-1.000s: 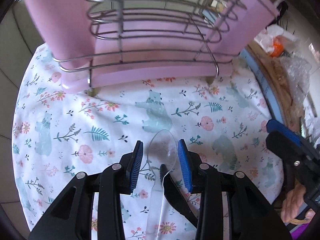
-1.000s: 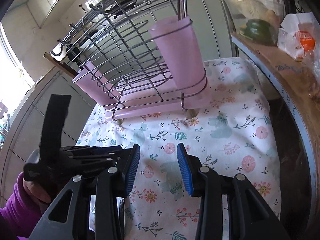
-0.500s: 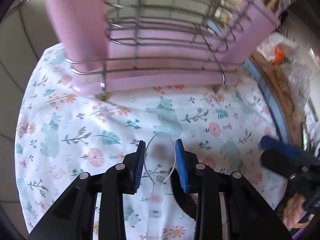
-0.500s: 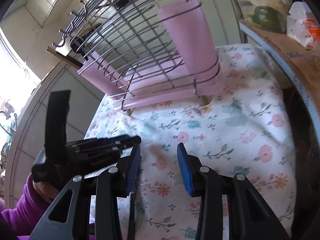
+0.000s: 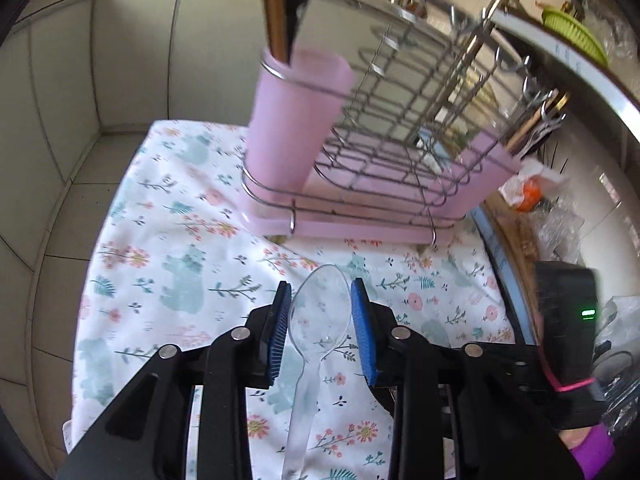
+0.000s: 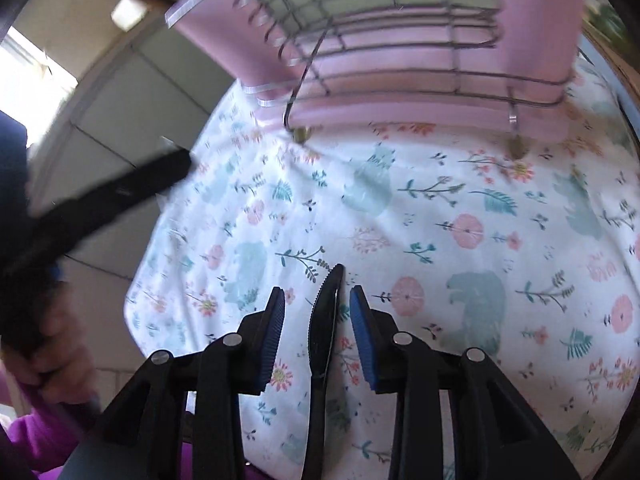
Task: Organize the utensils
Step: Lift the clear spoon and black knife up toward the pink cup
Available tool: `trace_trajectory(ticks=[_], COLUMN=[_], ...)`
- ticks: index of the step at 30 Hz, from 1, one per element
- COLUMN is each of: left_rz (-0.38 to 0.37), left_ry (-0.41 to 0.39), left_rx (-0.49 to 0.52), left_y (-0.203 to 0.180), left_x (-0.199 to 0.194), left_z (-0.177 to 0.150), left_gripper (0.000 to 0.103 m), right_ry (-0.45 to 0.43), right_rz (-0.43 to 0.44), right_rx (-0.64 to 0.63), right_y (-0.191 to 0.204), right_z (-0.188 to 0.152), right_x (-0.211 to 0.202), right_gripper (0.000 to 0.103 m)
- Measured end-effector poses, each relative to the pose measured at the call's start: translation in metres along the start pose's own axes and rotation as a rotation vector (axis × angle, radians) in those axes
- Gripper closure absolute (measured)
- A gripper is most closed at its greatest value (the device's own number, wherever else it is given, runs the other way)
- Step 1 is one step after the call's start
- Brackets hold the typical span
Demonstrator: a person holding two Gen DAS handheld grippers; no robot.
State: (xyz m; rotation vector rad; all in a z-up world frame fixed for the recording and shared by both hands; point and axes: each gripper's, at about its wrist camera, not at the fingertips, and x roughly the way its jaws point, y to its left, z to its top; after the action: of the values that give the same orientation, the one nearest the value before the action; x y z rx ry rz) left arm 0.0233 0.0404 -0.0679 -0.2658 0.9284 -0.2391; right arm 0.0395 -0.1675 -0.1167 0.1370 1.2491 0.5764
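Left gripper [image 5: 320, 316] now has the clear plastic spoon [image 5: 318, 320] pinched by the bowl between its blue pads, handle trailing back under the jaws; 1 s ago the pads stood apart w/ the spoon flat on the cloth, half a sec ago they'd closed in, and now the view has tipped up to take in the whole rack [image 5: 400, 176], so by my read the spoon is lifted clear of the floral cloth [image 5: 160, 240]. Rack sits at the far edge of the cloth; pink cup [image 5: 292, 128] at its left end already holds a wooden-handled and a dark utensil; likely drop spot for the spoon, approx. straight ahead and up.

Right gripper [image 6: 316, 312] has dropped low over the cloth's near-left part and now straddles the black serrated knife [image 6: 326, 320]; jaws narrow but gaps show both sides of the blade, so not yet gripping; knife appears to lie on the cloth.

Meaning: one utensil in hand, the second lined up for a pick; next = close on the knife, carry both to the rack's holders.
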Motion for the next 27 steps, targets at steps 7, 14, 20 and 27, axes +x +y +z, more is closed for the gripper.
trace_trajectory(ticks=[7, 14, 20, 27], left_rz=[-0.015, -0.030, -0.046, -0.070], left_ry=[-0.033, -0.043, -0.077, -0.151], left_rx=[-0.026, -0.045, -0.068, -0.087], left_y=[0.006, 0.013, 0.017, 0.016], left_x=[-0.011, -0.012, -0.017, -0.026], left_z=[-0.004, -0.005, -0.004, -0.005], left_gripper=[0.072, 0.072, 0.072, 0.073], right_ry=[0.051, -0.012, -0.238, -0.534], right_rz=[-0.177, -0.159, -0.023, 0.086], right_rx=[-0.084, -0.085, -0.023, -0.001], right_y=[0.021, 0.020, 0.004, -0.010], right_z=[0.004, -0.004, -0.006, -0.008], right_x=[0.029, 0.024, -0.028, -0.078], right_gripper=[0.086, 0.089, 0.089, 0.089])
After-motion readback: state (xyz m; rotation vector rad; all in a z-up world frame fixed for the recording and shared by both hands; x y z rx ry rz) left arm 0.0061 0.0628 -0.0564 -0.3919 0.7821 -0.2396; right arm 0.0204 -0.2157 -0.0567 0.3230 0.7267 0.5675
